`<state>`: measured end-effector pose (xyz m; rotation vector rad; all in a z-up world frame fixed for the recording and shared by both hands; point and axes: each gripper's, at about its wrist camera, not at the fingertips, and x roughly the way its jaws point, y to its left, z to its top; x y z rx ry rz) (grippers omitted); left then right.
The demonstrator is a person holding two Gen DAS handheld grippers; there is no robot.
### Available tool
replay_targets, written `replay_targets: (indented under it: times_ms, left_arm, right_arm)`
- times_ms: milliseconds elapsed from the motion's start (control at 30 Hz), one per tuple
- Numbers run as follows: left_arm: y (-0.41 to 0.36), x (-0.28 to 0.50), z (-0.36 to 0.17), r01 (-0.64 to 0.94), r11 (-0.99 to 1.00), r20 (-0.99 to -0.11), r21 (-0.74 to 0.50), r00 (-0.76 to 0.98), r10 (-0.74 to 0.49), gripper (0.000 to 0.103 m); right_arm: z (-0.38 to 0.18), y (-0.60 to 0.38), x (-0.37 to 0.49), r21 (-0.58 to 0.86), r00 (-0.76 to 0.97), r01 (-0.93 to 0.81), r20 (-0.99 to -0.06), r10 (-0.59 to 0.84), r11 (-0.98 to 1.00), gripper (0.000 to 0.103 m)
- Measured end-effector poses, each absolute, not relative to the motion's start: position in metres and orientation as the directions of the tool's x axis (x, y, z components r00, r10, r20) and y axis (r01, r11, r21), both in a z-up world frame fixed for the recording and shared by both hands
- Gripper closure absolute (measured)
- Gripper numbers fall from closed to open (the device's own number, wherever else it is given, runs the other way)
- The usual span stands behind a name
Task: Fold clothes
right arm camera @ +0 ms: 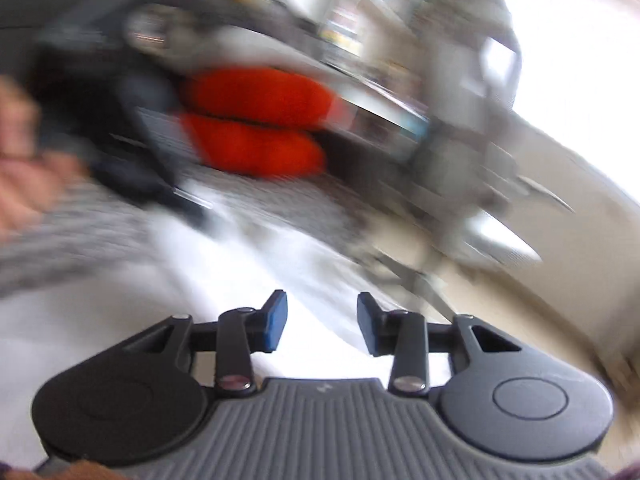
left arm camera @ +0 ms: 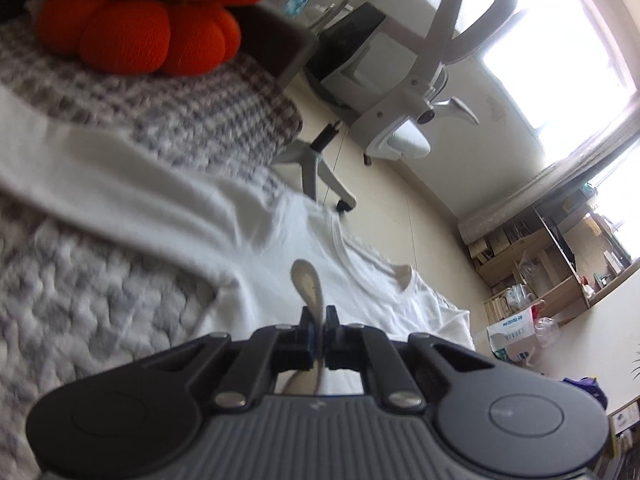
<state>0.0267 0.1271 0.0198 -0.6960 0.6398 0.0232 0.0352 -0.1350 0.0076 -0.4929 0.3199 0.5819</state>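
Both wrist views close over bed, sharing orange cushion [left arm camera: 140, 20]

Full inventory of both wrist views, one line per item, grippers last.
white garment: 1, white, spread on the blanket
blanket: 1, grey-white knit, under the garment
cushion: 1, orange-red, far end of the blanket
office chair: 1, white, on the floor beyond
shelves: wooden, cluttered, by the wall
hand: 1, blurred, left edge
left gripper: shut on a fold of the garment
right gripper: open, nothing between
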Motion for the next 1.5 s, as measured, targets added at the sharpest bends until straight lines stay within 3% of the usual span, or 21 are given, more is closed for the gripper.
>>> replay_targets:
  times_ms: [133,233,500,633,700,767,1133,1267,1333,1367,1400,1433,1500]
  left_arm:
    - [0.131,0.036,0.028,-0.202,0.789,-0.522,-0.58,0.836,-0.169,0.099]
    - [0.129,0.044,0.034,-0.177,0.798,-0.505,-0.576,0.845,-0.177,0.099]
    - [0.127,0.058,0.048,-0.153,0.808,-0.457,-0.569,0.876,-0.156,0.099]
    - [0.136,0.069,0.067,-0.16,0.798,-0.412,-0.581,0.903,-0.119,0.099]
    - [0.144,0.077,0.076,-0.162,0.787,-0.382,-0.595,0.919,-0.1,0.099]
    - [0.15,0.088,0.079,-0.159,0.774,-0.364,-0.613,0.926,-0.097,0.099]
    - [0.169,0.121,0.011,-0.275,0.785,-0.495,-0.556,0.867,-0.047,0.102]
    - [0.17,0.125,-0.001,-0.276,0.78,-0.54,-0.562,0.836,-0.093,0.101]
    - [0.169,0.125,-0.005,-0.276,0.786,-0.558,-0.553,0.823,-0.104,0.093]
    - [0.168,0.125,-0.007,-0.275,0.79,-0.566,-0.547,0.817,-0.108,0.08]
    - [0.166,0.125,-0.008,-0.275,0.799,-0.571,-0.535,0.814,-0.103,0.068]
    - [0.164,0.125,-0.009,-0.274,0.809,-0.574,-0.52,0.813,-0.094,0.067]
    - [0.16,0.125,-0.01,-0.274,0.828,-0.58,-0.489,0.811,-0.075,0.067]
  right_arm:
    - [-0.015,-0.188,0.082,-0.321,0.806,-0.438,-0.553,0.209,0.84,0.059]
    - [-0.037,-0.204,0.088,-0.32,0.779,-0.461,-0.592,0.205,0.828,0.059]
    - [-0.042,-0.186,0.098,-0.3,0.81,-0.434,-0.542,0.223,0.849,0.059]
    - [-0.039,-0.199,0.122,-0.13,0.8,-0.316,-0.568,0.19,0.94,0.059]
    - [-0.035,-0.219,0.129,0.037,0.767,-0.27,-0.595,0.239,0.962,0.058]
    - [-0.034,-0.232,0.13,0.117,0.751,-0.266,-0.597,0.282,0.957,0.058]
    - [-0.043,-0.204,0.103,-0.293,0.806,-0.447,-0.542,0.238,0.845,0.059]
    - [-0.042,-0.204,0.103,-0.313,0.809,-0.465,-0.531,0.253,0.828,0.061]
    - [-0.042,-0.202,0.1,-0.335,0.813,-0.473,-0.521,0.258,0.815,0.064]
    - [-0.042,-0.201,0.1,-0.339,0.812,-0.477,-0.522,0.259,0.811,0.066]
    - [-0.042,-0.2,0.101,-0.338,0.81,-0.48,-0.526,0.26,0.809,0.076]
    - [-0.042,-0.2,0.103,-0.326,0.803,-0.479,-0.538,0.257,0.815,0.087]
    - [-0.042,-0.202,0.108,-0.272,0.781,-0.472,-0.57,0.255,0.838,0.095]
